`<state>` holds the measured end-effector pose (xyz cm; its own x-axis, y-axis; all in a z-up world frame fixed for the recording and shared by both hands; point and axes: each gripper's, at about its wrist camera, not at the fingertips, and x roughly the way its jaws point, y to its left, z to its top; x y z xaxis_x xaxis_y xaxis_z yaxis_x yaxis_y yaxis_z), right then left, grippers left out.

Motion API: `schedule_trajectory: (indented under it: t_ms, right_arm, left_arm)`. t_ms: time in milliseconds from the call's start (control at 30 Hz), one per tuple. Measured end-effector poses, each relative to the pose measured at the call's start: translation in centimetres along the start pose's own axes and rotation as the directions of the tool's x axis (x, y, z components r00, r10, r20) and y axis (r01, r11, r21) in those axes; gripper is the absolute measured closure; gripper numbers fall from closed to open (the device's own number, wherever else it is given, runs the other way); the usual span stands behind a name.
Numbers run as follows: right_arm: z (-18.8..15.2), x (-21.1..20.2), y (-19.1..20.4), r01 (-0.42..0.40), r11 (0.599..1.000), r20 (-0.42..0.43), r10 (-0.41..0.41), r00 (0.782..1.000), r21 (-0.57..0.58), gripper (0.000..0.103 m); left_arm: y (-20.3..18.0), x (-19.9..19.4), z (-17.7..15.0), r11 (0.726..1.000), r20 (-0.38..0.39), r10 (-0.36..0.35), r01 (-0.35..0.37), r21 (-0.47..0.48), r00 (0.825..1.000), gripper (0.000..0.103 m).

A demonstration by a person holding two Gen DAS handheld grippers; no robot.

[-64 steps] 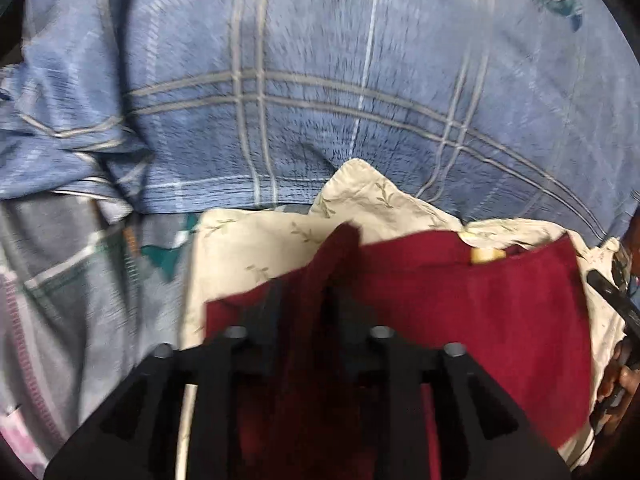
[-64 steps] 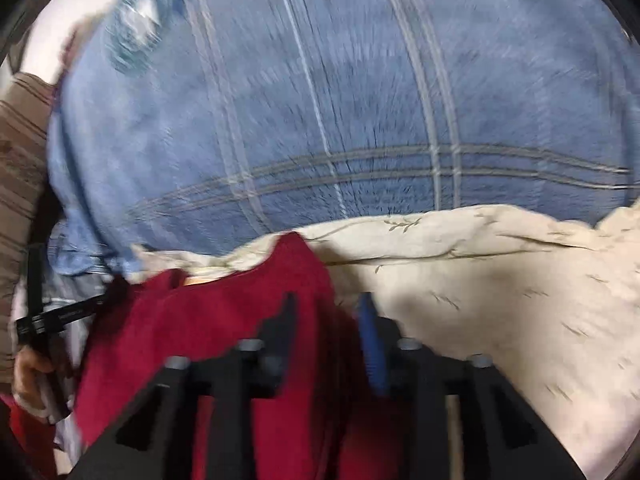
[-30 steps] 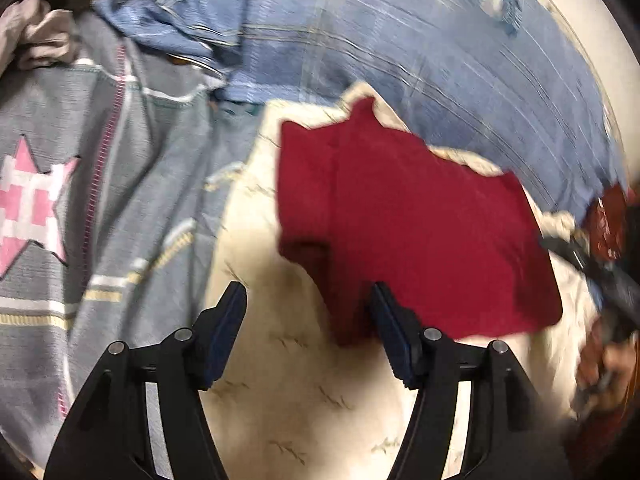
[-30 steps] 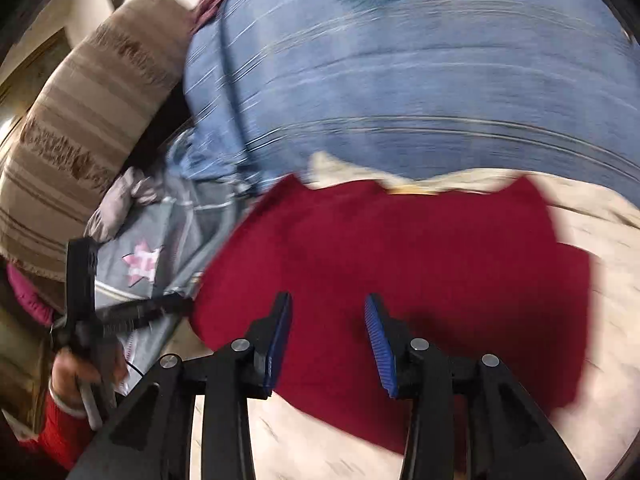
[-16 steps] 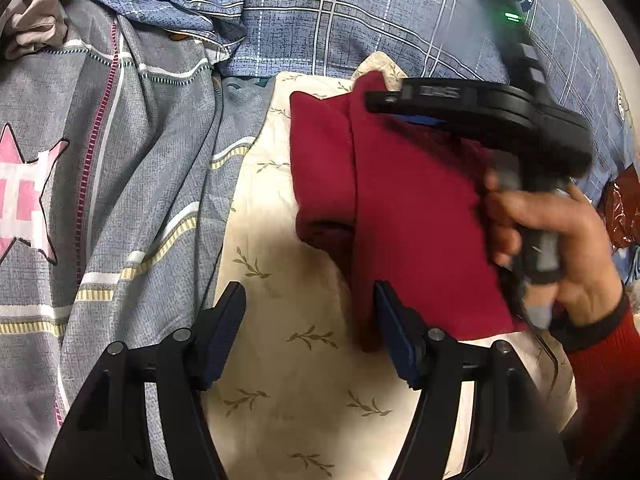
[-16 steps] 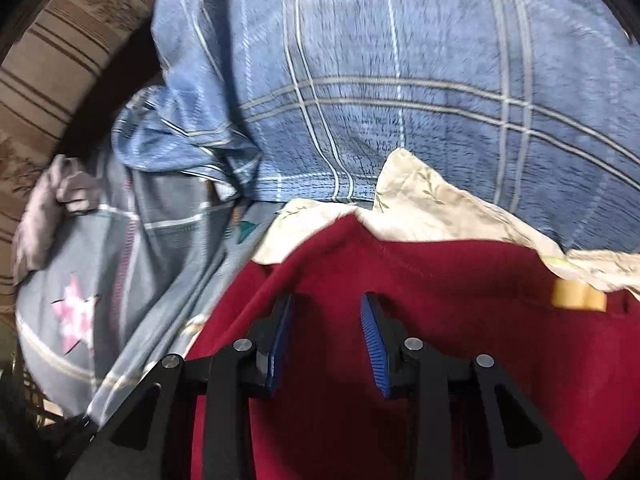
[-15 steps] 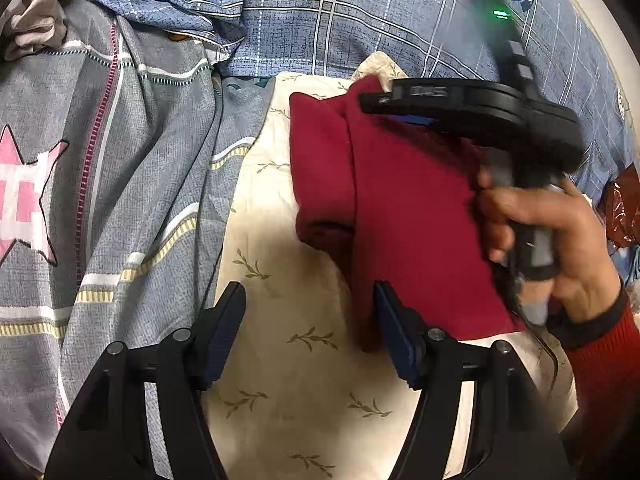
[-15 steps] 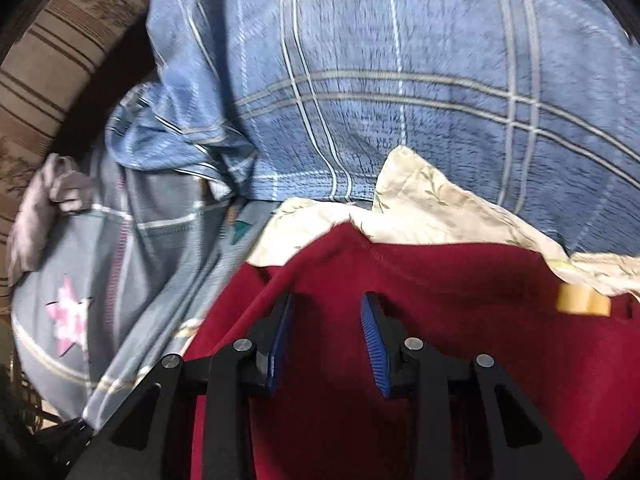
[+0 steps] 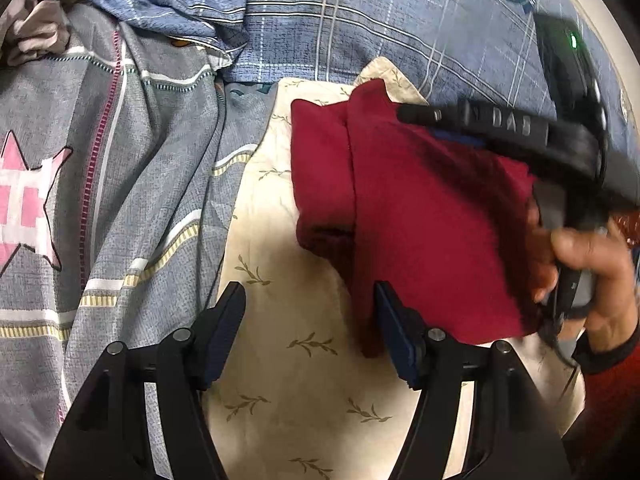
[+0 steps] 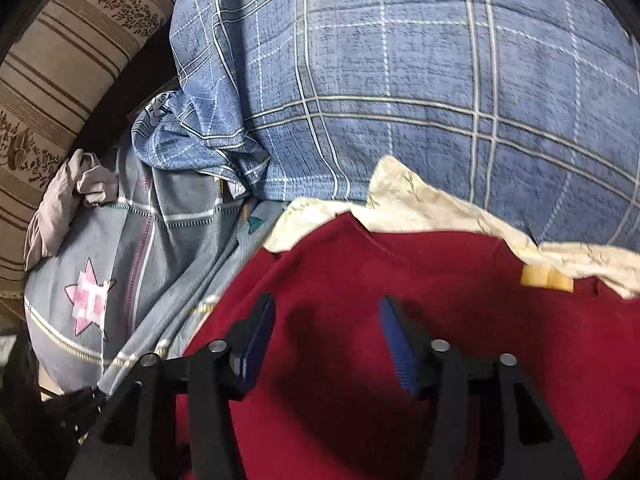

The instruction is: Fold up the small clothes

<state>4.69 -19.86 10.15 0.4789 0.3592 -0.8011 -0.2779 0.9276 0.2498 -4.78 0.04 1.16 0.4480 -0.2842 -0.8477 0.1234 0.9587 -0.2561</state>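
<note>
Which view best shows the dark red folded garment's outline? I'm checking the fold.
The left wrist view: the dark red folded garment shows most edges there. The right wrist view shows only its far edge.

The small garment (image 9: 432,220) lies folded on a leaf-print cloth (image 9: 288,368). Left of this cloth lies a star-pattern cover (image 9: 120,200), and behind both lies a checked cover (image 9: 360,32). The left gripper (image 9: 310,312) stands before the garment, the right gripper (image 10: 326,320) over it.

Both wrist views look steeply down along their tongs, close above the bed. Each frames the red garment (image 9: 432,216) on the cream cloth (image 9: 288,364); both share the blue plaid bedding (image 10: 400,80).
</note>
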Motion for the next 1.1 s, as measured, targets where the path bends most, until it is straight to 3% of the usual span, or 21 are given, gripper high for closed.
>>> schedule_trajectory:
  t_ms: [100, 233, 333, 500, 600, 667, 867, 1100]
  right_arm:
    - [-0.2, 2.0, -0.5, 0.017, 1.000, -0.071, -0.017, 0.997, 0.006, 0.046]
    - [0.8, 0.8, 0.2, -0.012, 1.000, -0.073, 0.014, 0.997, 0.022, 0.044]
    - [1.6, 1.0, 1.4, -0.044, 0.999, -0.073, 0.046, 0.996, 0.030, 0.032]
    - [2.1, 3.5, 3.7, -0.033, 0.999, -0.135, 0.031, 0.990, -0.013, 0.024]
    - [1.9, 4.8, 4.5, 0.005, 0.998, -0.160, -0.016, 0.987, -0.069, 0.027]
    - [1.7, 4.7, 4.2, 0.014, 0.997, -0.145, -0.025, 0.989, -0.076, 0.037]
    - [1.5, 3.9, 1.3, -0.107, 0.989, -0.150, 0.122, 0.981, 0.104, 0.036]
    - [1.2, 2.7, 1.3, -0.117, 0.987, -0.139, 0.132, 0.982, 0.110, 0.036]
  left_arm:
    - [0.5, -0.2, 0.0, 0.999, -0.001, -0.018, 0.018, -0.034, 1.000, 0.037]
    - [0.8, -0.4, -0.1, 0.998, 0.005, -0.028, 0.028, -0.050, 1.000, 0.037]
    - [0.7, -0.4, 0.0, 0.997, 0.006, -0.034, 0.034, -0.063, 0.999, 0.037]
    - [0.9, -0.4, 0.1, 0.996, 0.010, -0.042, 0.043, -0.079, 0.999, 0.034]
    - [1.4, -0.2, 0.3, 0.993, 0.003, -0.053, 0.053, -0.109, 0.999, 0.031]
    - [1.4, -0.1, 0.4, 0.991, 0.003, -0.060, 0.060, -0.123, 0.998, 0.031]
    - [0.9, 0.5, 1.2, 0.990, 0.019, -0.044, 0.047, -0.136, 0.999, 0.031]
    - [0.8, 0.7, 1.3, 0.992, 0.026, -0.024, 0.027, -0.127, 0.999, 0.031]
